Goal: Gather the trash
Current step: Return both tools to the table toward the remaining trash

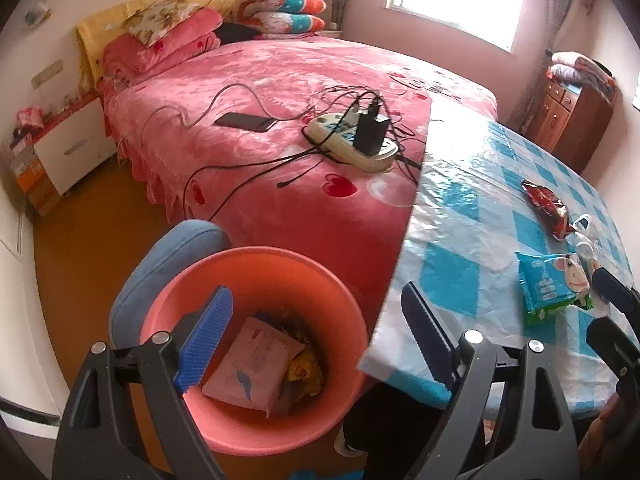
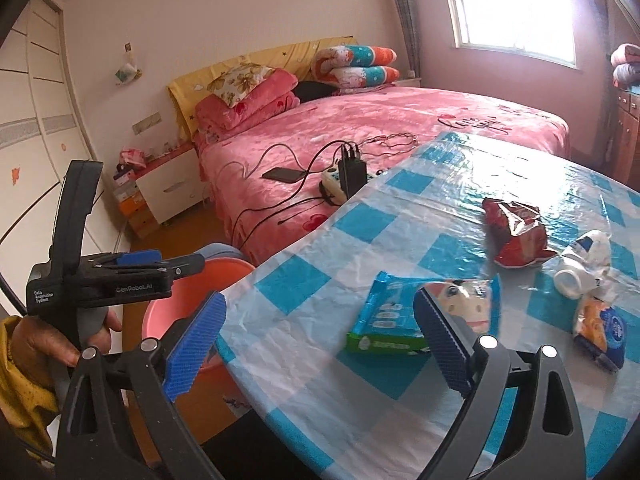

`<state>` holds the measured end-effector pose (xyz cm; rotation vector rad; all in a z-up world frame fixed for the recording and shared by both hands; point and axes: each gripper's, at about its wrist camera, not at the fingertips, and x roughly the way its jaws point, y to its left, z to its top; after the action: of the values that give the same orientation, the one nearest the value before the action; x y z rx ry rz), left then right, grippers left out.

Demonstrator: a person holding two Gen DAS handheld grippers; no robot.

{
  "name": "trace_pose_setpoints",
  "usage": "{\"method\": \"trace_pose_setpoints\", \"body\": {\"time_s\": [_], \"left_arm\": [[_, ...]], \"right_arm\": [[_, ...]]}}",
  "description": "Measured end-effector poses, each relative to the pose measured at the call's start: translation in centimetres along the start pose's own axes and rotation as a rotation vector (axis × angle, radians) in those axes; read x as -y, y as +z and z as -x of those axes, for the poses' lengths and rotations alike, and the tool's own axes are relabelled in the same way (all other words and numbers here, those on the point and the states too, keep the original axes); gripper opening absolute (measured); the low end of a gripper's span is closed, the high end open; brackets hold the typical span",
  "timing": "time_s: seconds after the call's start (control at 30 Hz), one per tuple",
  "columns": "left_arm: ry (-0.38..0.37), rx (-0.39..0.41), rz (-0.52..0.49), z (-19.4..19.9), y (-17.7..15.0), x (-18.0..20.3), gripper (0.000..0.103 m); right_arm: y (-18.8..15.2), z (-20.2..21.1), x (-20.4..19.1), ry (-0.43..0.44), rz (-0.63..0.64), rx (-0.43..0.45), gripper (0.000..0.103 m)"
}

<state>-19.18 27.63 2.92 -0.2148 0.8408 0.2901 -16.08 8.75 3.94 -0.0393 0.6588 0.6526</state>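
1. Left wrist view: left hand-held gripper [image 1: 316, 336] stands open and empty above the pink bin [image 1: 256, 360], which holds a pale packet [image 1: 256, 364].
2. Right wrist view: right hand-held gripper [image 2: 320, 344] is open, unloaded; tissue pack [image 2: 396, 312], red wrapper [image 2: 514, 232] and white bottle [image 2: 582, 264] lie on the counter [image 2: 400, 400].

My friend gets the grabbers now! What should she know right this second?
Left gripper: open, empty, above the orange bin.
Right gripper: open, empty, near the green-blue tissue pack.
Done: a pink pack and some wrappers lie in the bin.
Left on the table: tissue pack, red snack bag, white bottle, orange-blue packet.
Next is probably the tissue pack.
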Motion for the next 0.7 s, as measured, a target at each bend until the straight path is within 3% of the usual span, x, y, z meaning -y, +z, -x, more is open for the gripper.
{"method": "trace_pose_setpoints", "body": {"time_s": [0.27, 0.7], "left_arm": [[0.018, 0.019, -0.094, 0.4, 0.5, 3.6, 0.087], [0.018, 0.025, -0.161, 0.6, 0.9, 7.3, 0.087]], "right_arm": [[0.0, 1.0, 2.5, -0.016, -0.053, 0.022, 0.094], [-0.6, 2.6, 5.9, -0.036, -0.108, 0.059, 0.094]]}}
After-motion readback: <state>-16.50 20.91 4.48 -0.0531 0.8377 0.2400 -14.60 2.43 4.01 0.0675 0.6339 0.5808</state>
